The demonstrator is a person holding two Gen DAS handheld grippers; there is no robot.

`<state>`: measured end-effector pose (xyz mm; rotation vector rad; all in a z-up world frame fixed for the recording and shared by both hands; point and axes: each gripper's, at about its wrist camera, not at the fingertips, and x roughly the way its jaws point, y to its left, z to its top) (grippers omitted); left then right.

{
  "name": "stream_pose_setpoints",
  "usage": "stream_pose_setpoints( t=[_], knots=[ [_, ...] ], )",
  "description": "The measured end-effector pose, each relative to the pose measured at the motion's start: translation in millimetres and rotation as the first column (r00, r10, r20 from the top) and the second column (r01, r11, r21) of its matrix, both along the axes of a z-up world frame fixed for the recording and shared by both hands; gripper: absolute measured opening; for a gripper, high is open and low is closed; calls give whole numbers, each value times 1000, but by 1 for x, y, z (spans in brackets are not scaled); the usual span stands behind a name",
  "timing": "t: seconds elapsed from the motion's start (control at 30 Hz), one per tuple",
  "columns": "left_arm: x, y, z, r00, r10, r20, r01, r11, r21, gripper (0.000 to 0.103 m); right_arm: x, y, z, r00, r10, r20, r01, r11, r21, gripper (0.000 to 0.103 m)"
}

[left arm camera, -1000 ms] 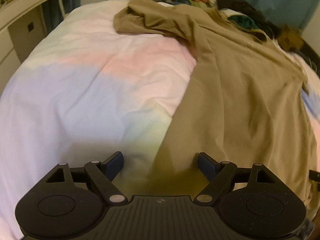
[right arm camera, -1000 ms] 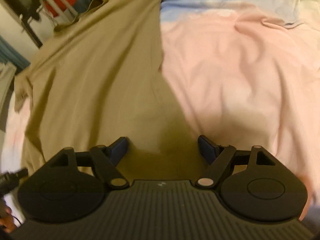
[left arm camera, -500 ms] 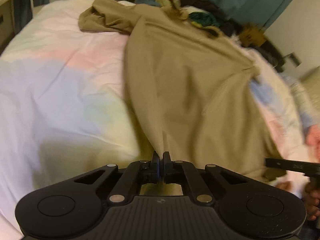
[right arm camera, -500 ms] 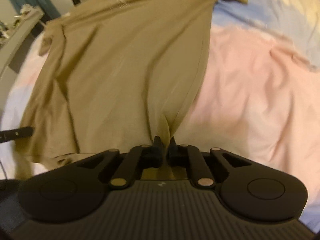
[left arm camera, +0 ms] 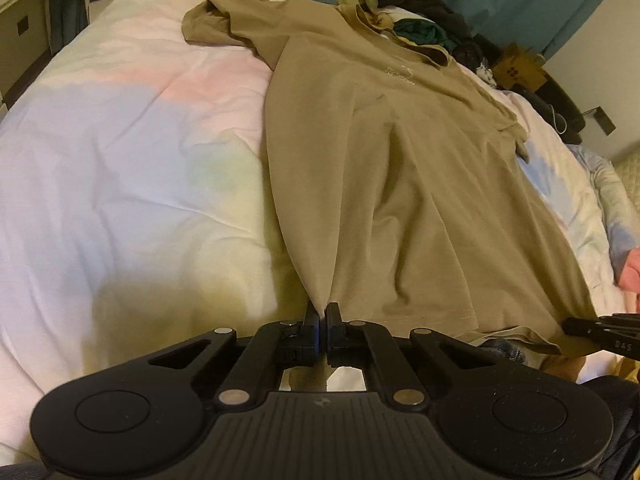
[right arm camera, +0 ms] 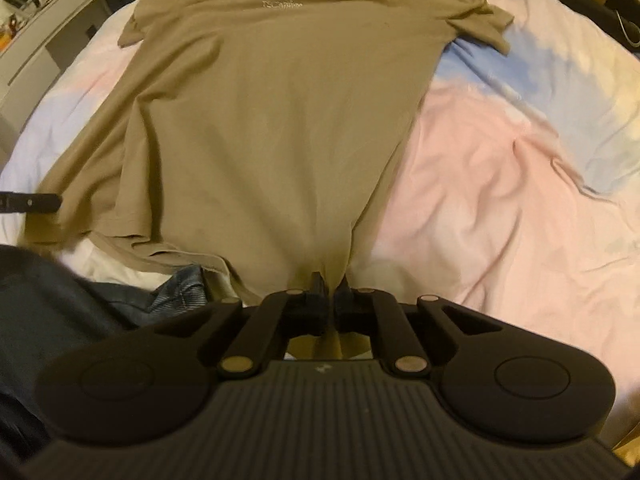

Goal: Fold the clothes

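A tan short-sleeved T-shirt (left arm camera: 400,168) lies front up on a pastel bed cover, collar at the far end. It also shows in the right wrist view (right arm camera: 280,112). My left gripper (left arm camera: 321,314) is shut on the shirt's hem at its left corner. My right gripper (right arm camera: 330,282) is shut on the hem at its right corner. Both pull the cloth taut toward me. The right gripper's tip shows at the left wrist view's right edge (left arm camera: 600,332); the left gripper's tip shows in the right wrist view (right arm camera: 30,202).
The bed cover (left arm camera: 120,152) spreads wide to the left and, in the right wrist view (right arm camera: 520,168), to the right. A pile of clothes (left arm camera: 408,12) lies past the collar. A white desk (right arm camera: 60,12) stands at the far left. Jeans (right arm camera: 180,284) show under the hem.
One second ago both grippers were open over the hem. They have shut on its two corners and drawn the shirt back, so it lies straighter and flatter.
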<state>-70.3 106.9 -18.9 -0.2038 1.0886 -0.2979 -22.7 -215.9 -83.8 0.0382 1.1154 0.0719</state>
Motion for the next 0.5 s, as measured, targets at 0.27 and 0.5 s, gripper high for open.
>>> stream_pose_setpoints(
  t=[0.27, 0.5],
  knots=[
    [-8, -3, 20, 997, -31, 74, 29, 999, 29, 54, -12, -15, 13, 988, -124, 89, 120, 991, 55, 16],
    [-15, -41, 54, 958, -53, 281, 35, 997, 69, 84, -41, -29, 37, 887, -301, 350, 237, 947, 215, 77]
  ],
)
